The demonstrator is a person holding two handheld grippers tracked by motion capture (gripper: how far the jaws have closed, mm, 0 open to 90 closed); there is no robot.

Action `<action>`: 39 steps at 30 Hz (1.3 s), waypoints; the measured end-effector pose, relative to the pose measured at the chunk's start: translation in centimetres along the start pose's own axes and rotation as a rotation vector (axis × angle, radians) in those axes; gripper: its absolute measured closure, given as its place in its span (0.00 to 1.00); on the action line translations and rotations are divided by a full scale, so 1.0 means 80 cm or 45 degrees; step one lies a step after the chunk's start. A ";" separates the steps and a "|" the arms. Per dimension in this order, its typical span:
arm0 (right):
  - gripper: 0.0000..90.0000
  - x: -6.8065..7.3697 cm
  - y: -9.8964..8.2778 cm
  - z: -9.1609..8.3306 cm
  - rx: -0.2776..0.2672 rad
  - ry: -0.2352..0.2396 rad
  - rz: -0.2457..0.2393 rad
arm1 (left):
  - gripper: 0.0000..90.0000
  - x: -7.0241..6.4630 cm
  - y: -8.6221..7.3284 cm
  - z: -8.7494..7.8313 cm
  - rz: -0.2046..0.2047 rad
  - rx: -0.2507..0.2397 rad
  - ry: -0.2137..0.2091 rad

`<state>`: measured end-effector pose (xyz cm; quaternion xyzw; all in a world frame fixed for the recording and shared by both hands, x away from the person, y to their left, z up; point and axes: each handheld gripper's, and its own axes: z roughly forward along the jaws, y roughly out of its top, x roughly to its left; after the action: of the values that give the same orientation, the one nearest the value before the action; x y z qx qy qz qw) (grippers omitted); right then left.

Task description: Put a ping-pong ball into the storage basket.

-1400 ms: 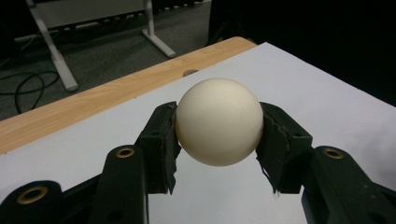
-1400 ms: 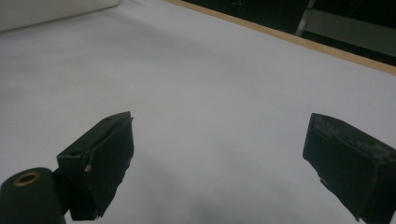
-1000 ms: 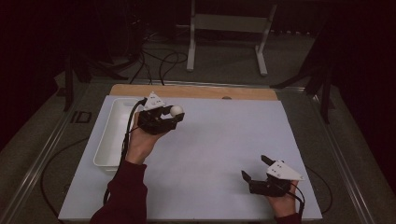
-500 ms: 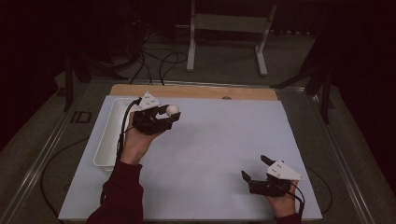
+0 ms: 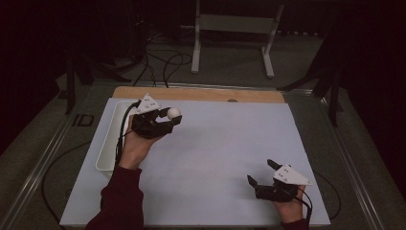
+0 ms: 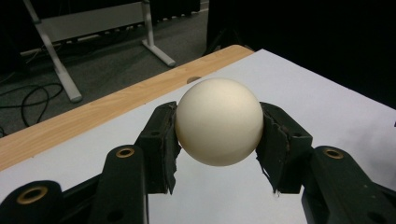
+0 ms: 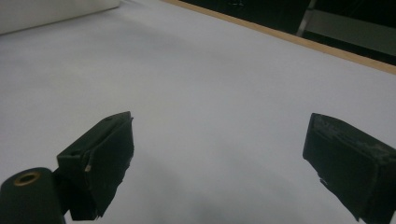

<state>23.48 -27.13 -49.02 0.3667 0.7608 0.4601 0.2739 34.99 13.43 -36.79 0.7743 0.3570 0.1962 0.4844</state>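
Jaws of our left gripper (image 5: 171,120) pinch a white ball (image 5: 174,113), perhaps a ping-pong ball, above the white mat (image 5: 230,158) beside the tray (image 5: 109,143); our right gripper (image 5: 261,175) stands wide, holding nothing.

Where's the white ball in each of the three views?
High view: the ball sits left of centre, at the tip of the left gripper, just right of the tray.
Left gripper view: ball at centre, clamped between the two black jaws.
Right gripper view: the ball is not in this picture.
Shared landmark: the wooden edge at the table's far side, also seen at and.
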 end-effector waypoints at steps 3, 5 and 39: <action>0.09 0.000 0.000 0.000 0.000 0.000 0.001 | 0.57 0.000 -0.001 -0.002 0.010 0.000 -0.001; 0.09 0.000 0.000 0.000 0.000 0.000 0.000 | 0.57 0.000 -0.001 -0.002 0.010 0.000 -0.001; 0.09 0.000 0.000 0.000 -0.003 0.001 0.003 | 0.57 0.011 -0.014 -0.026 0.021 -0.014 0.042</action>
<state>23.50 -27.16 -49.01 0.3671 0.7601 0.4612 0.2736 33.79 15.67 -36.85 0.7712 0.3573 0.2147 0.4811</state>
